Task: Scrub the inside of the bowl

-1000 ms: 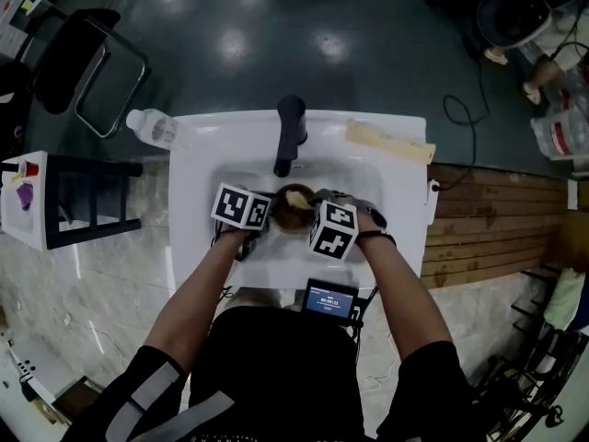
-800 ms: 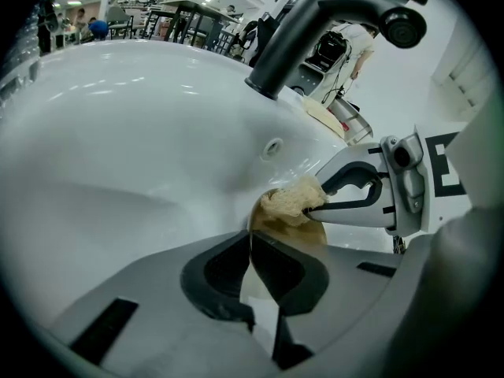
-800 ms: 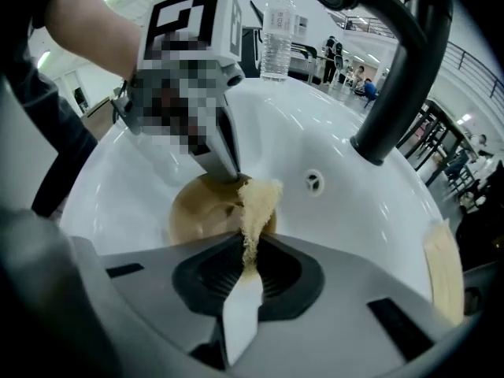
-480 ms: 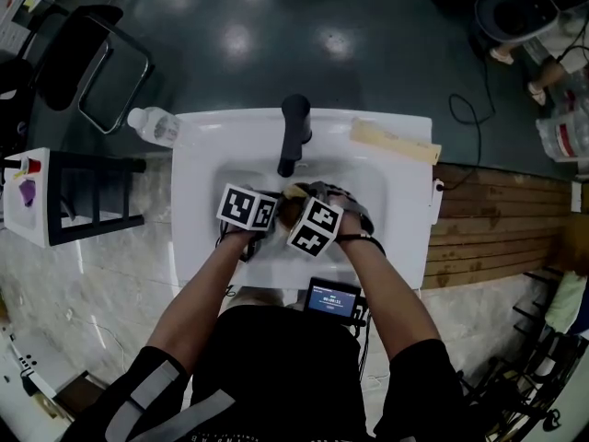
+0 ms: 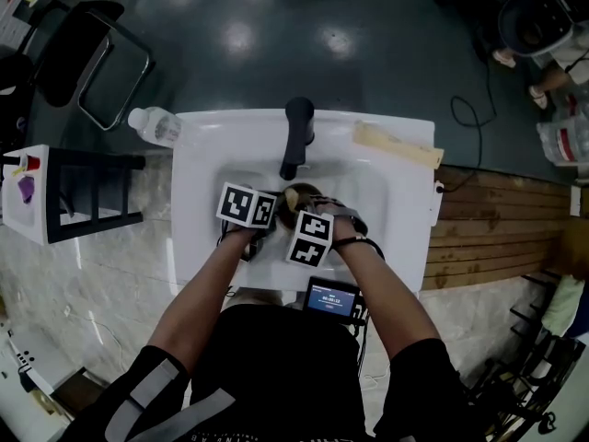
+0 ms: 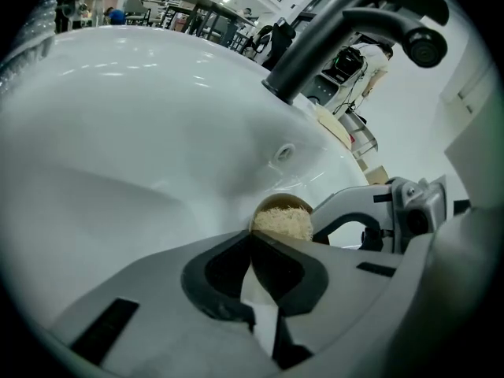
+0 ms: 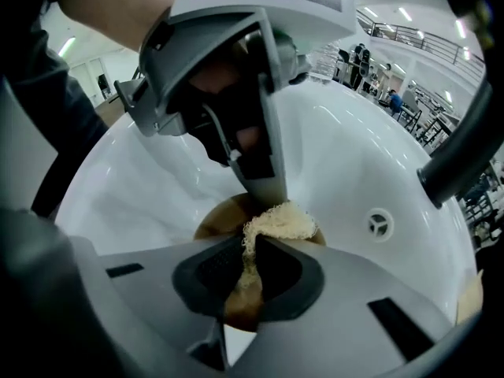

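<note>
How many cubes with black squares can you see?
2. The left cube is over the sink's left half; the right cube is beside it, nearer the person. None seem hidden.

Round glare spots shine on the dark floor (image 5: 276,72), under bright, even light. Both gripper views curve strongly, with black corners and soft, blurred near parts.

The sink (image 5: 202,155) is glossy white and its faucet (image 5: 296,132) black. The bowl (image 7: 214,217) is brown, the scrub pad (image 7: 283,220) cream. The left gripper (image 6: 252,236) and right gripper (image 7: 250,250) are grey; their cubes (image 5: 244,206) bear black-and-white squares.
</note>
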The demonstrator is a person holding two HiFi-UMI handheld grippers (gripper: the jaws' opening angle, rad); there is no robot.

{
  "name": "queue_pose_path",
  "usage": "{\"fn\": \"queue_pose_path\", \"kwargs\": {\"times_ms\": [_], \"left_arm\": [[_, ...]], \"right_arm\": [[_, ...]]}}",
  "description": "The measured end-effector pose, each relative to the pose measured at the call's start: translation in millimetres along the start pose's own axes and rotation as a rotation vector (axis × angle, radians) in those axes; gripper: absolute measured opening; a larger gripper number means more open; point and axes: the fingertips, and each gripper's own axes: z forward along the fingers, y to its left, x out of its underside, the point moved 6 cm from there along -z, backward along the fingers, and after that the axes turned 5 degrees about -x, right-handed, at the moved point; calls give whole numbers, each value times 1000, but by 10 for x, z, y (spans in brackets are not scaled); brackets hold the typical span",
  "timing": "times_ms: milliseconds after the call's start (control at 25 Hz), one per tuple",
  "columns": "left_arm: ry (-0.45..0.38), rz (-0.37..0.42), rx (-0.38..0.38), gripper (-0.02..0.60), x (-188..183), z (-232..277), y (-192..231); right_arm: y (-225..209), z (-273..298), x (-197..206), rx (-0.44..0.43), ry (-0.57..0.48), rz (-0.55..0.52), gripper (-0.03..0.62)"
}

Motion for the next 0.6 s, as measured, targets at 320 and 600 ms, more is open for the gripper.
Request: {"fn": "queue_pose_path", "kwargs": {"times_ms": [320,600], "left_arm": [[-16,10,-18,12,-28,-30,57],[-19,59,-26,12,-53,-30,41]], "right_arm": [[171,-55,-86,-122,-86,-86,43],[217,-204,111,-117,-38,-150,43]]}}
